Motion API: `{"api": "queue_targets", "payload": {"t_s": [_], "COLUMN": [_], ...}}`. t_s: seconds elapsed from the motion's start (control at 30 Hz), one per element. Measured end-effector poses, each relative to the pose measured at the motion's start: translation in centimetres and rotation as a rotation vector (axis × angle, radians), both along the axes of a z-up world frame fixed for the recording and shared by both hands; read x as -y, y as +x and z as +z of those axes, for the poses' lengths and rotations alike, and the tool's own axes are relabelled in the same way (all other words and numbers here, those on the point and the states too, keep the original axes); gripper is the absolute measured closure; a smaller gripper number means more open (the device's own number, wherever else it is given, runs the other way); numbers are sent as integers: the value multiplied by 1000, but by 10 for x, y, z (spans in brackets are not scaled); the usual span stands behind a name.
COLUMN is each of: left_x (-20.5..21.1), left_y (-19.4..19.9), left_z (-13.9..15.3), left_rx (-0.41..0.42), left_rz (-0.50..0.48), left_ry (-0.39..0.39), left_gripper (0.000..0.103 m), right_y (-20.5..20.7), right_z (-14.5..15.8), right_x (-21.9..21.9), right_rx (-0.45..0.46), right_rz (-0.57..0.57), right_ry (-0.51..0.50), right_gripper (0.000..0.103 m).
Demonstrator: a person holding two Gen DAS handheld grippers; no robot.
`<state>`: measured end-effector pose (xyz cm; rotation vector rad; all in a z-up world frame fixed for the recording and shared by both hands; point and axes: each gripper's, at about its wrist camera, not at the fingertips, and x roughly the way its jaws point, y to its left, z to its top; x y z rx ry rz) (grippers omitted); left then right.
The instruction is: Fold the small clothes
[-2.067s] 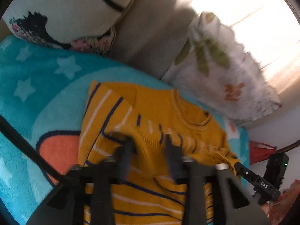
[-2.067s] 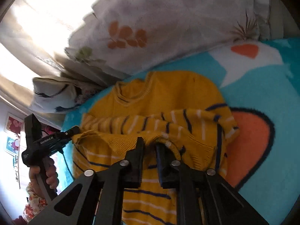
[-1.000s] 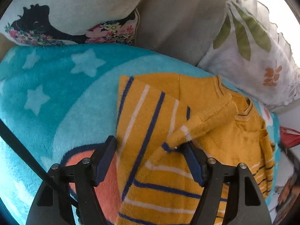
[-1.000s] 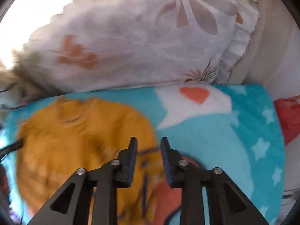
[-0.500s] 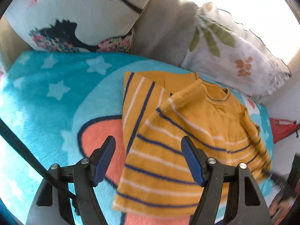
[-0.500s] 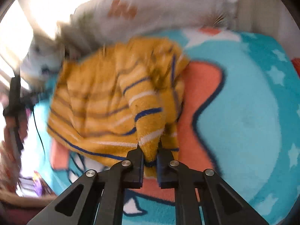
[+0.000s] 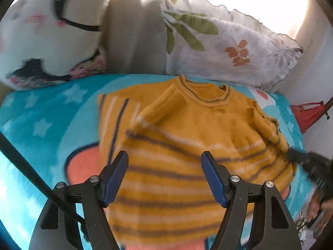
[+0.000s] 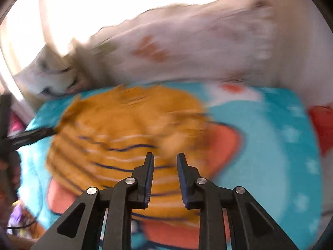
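So the sweater [image 7: 187, 145] is lying on the blanket [image 7: 41, 125], roughly in the middle of it, collar pointing toward the leaf pillow [image 7: 229, 48] at the back. It's mustard yellow with navy and white stripes across the lower half. One sleeve looks folded in over the body on the side nearest the red thing [image 7: 306, 114]; the other side shows a striped panel sticking out toward the star part of the blanket. Hem end of the sweater sits over the big orange shape printed on the blanket.

Left gripper [image 7: 164, 179] hovers over the hem end of the sweater, fingers spread wide with the blue pads [image 7: 115, 177] showing, nothing between them. Can't tell if the tips touch the knit or float just above it.

Right gripper [image 8: 165, 175] is also over the sweater [image 8: 124, 135], on the orange-shape side, fingers parted by a smaller gap and holding nothing. That view is really smeared, so the details of the fabric are mush. You can see the left gripper's black tip poking in at the far edge of the sweater from there.

Behind the sweater: the leaf pillow right against the collar end, a grey cushion [image 7: 133, 41] next to it, and a white pillow [image 7: 45, 37] with a dark print beyond that.
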<state>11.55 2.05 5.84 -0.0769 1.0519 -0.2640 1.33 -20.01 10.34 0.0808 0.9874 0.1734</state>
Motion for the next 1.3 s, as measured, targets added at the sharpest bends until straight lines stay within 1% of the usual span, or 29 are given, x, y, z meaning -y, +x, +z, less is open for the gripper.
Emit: {"api": "queue_targets", "payload": {"t_s": [0.07, 0.1, 0.13, 0.17, 0.2, 0.27, 0.33, 0.37, 0.4, 0.43, 0.5, 0.57, 0.63, 0.67, 0.7, 0.77, 0.83, 0.9, 0.93, 1.0, 1.03, 1.07, 1.1, 1.13, 1.17, 1.2, 1.23, 1.27, 1.3], "left_x": [1, -1, -6, -10, -15, -30, -43, -48, -51, -55, -62, -70, -81, -88, -95, -107, -114, -115, -112, -104, -97, -92, -88, -84, -82, -82, -83, -85, -86], "left_y": [26, 37, 50, 56, 63, 74, 79, 81, 81, 81, 77, 66, 51, 41, 30, 11, -13, -31, -40, -52, -55, -56, -56, -54, -53, -52, -50, -50, -50], "left_z": [-17, -24, -33, -38, -43, -50, -52, -52, -52, -50, -43, -31, -22, -19, -16, -16, -19, -24, -27, -36, -44, -51, -56, -62, -64, -63, -61, -58, -55], "left_rx": [-43, -63, -87, -102, -117, -157, -174, -177, -180, -182, -179, -158, -140, -134, -131, -131, -134, -133, -137, -151, -169, -183, -195, -211, -216, -222, -228, -227, -220], "left_rz": [25, 41, 61, 80, 108, 154, 190, 196, 198, 199, 197, 193, 192, 195, 199, 203, 207, 189, 172, 123, 109, 110, 117, 125, 137, 145, 156, 167, 172], "left_ry": [24, 29, 21, 18, 11, -73, -141, -160, -171, -177, -182, -186, -169, -162, -156, -143, -124, -117, -124, -163, -167, -154, -136, -119, -108, -114, -136, -141, -133], "left_gripper": [32, 32, 32, 32, 32, 33, 33, 33, 33, 33, 33, 32, 32, 32, 32, 32, 32, 32, 32, 32, 32, 32, 39, 53, 78, 87, 92, 93, 93], "right_y": [30, 41, 53, 65, 77, 91, 102, 106, 110, 113, 113, 109, 101, 91, 84, 62, 39, 12, 3, -21, -32, -39, -46, -50, -54, -57, -57, -56, -54], "right_z": [-29, -38, -45, -48, -48, -43, -39, -41, -46, -51, -49, -38, -26, -18, -13, -3, -1, -3, -4, -10, -14, -18, -23, -26, -29, -33, -36, -39, -44], "right_x": [-13, -11, -4, 5, 18, 38, 63, 75, 87, 93, 96, 88, 82, 78, 77, 76, 81, 88, 93, 104, 107, 106, 106, 104, 102, 98, 95, 91, 86], "right_rx": [-62, -75, -80, -78, -80, -67, -67, -85, -123, -139, -135, -114, -81, -55, -36, -14, -14, -26, -34, -54, -67, -76, -89, -94, -95, -97, -106, -116, -136], "right_rz": [24, 6, -22, -54, -100, -185, -284, -319, -346, -355, -340, -315, -282, -266, -254, -222, -211, -219, -227, -251, -260, -264, -259, -254, -251, -247, -236, -221, -191], "right_ry": [-64, -81, -81, -59, -1, 82, 171, 224, 268, 279, 265, 227, 198, 176, 161, 137, 127, 129, 130, 139, 152, 163, 180, 191, 200, 212, 228, 239, 262], "right_gripper": [79, 79, 82, 84, 86, 92, 89, 88, 88, 88, 89, 88, 77, 64, 55, 51, 51, 51, 51, 49, 47, 45, 45, 45, 45, 45, 45, 46, 64]}}
